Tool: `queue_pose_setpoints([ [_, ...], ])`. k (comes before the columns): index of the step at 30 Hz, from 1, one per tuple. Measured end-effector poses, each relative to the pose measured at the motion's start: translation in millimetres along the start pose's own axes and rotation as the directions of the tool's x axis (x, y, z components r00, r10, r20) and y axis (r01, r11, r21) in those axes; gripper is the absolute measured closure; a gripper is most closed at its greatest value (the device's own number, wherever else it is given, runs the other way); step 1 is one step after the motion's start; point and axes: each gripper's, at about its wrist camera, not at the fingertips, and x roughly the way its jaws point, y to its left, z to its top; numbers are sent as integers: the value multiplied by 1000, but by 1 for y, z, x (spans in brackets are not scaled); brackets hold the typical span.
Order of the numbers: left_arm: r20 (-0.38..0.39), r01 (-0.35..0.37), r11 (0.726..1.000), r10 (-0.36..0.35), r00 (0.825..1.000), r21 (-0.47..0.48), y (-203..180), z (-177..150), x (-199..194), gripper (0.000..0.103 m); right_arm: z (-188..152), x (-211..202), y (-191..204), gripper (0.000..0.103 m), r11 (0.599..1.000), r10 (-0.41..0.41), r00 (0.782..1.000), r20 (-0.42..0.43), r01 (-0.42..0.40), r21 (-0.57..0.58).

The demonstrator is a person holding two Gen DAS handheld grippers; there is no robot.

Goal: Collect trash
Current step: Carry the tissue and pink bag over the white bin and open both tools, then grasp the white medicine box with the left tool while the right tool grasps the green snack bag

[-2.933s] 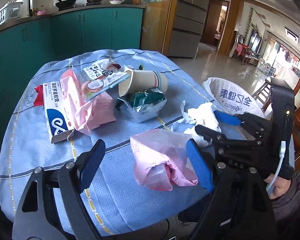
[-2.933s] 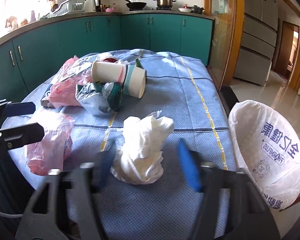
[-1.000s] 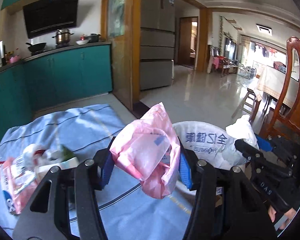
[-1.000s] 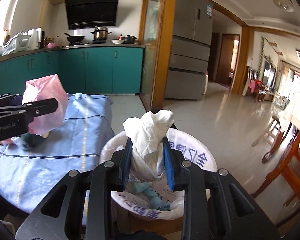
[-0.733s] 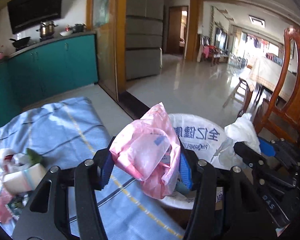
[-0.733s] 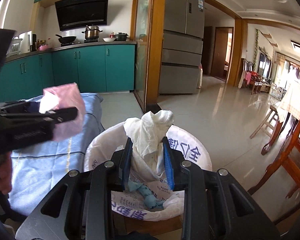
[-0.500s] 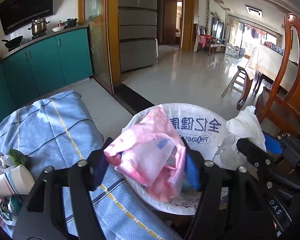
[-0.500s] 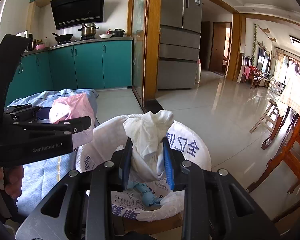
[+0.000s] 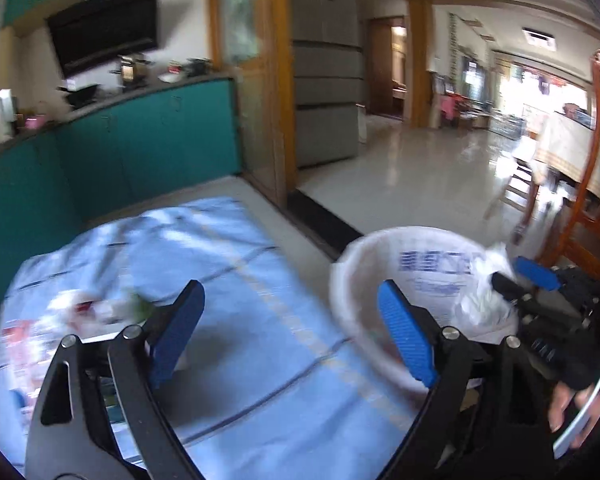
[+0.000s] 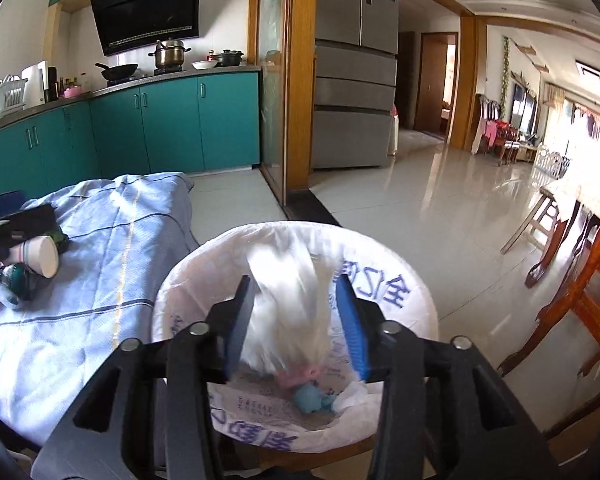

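My left gripper stands wide open over the blue tablecloth, its jaws still opening, with nothing between them. The pink plastic bag lies inside the white-lined trash bin. My right gripper hangs over that bin with its jaws opening. The white crumpled bag is a downward blur between the pads, slipping into the bin. In the left wrist view the right gripper and the white bag are at the bin's right rim.
A paper cup and foil wrappers lie on the table at the left, with blurred packets beyond my left fingers. A wooden chair stands right of the bin. Teal cabinets run behind.
The left gripper opened and let the pink bag drop into the bin, then swung left over the table. The right jaws parted and the white bag is sliding down.
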Motion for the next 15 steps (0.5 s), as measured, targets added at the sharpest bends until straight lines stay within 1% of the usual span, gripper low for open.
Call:
queue_pose_setpoints([
  [1, 3, -27, 1000, 27, 1000, -8, 11, -3, -6, 14, 0, -1, 4, 52, 1000, 4, 1000, 1, -4, -5],
  [2, 6, -61, 998, 62, 998, -20, 25, -7, -13, 14, 1, -2, 10, 45, 1000, 5, 1000, 6, -5, -17],
  [3, 6, -106, 994, 106, 994, -39, 43, -13, -22, 14, 1, -3, 15, 40, 1000, 9, 1000, 11, -9, -25],
  [5, -7, -181, 981, 181, 983, -76, 76, -24, -37, 13, 4, -6, 27, 38, 998, 39, 999, 20, -38, -43],
  [6, -26, -235, 966, 234, 972, -107, 102, -32, -46, 13, 6, -8, 37, 37, 996, 73, 997, 20, -72, -53],
  [8, -54, -297, 943, 292, 955, -148, 133, -42, -58, 13, 10, -8, 59, 36, 988, 134, 991, 13, -133, -74],
  [9, -72, -336, 925, 328, 942, -178, 155, -50, -65, 13, 12, -8, 70, 36, 983, 169, 986, 6, -168, -81],
  [10, -88, -365, 908, 354, 931, -207, 173, -56, -71, 13, 13, -7, 81, 36, 975, 206, 979, -4, -205, -84],
  [11, -106, -389, 890, 374, 921, -239, 190, -62, -77, 13, 14, -6, 95, 36, 963, 256, 967, -18, -257, -87],
  [12, -120, -401, 875, 383, 916, -271, 205, -67, -82, 13, 16, -5, 107, 36, 951, 294, 955, -29, -295, -90],
  [14, -139, -408, 851, 383, 913, -330, 230, -78, -93, 13, 18, -2, 134, 36, 923, 370, 928, -50, -373, -99],
  [15, -147, -411, 841, 384, 911, -352, 239, -83, -96, 13, 20, 1, 152, 36, 902, 414, 908, -64, -419, -106],
])
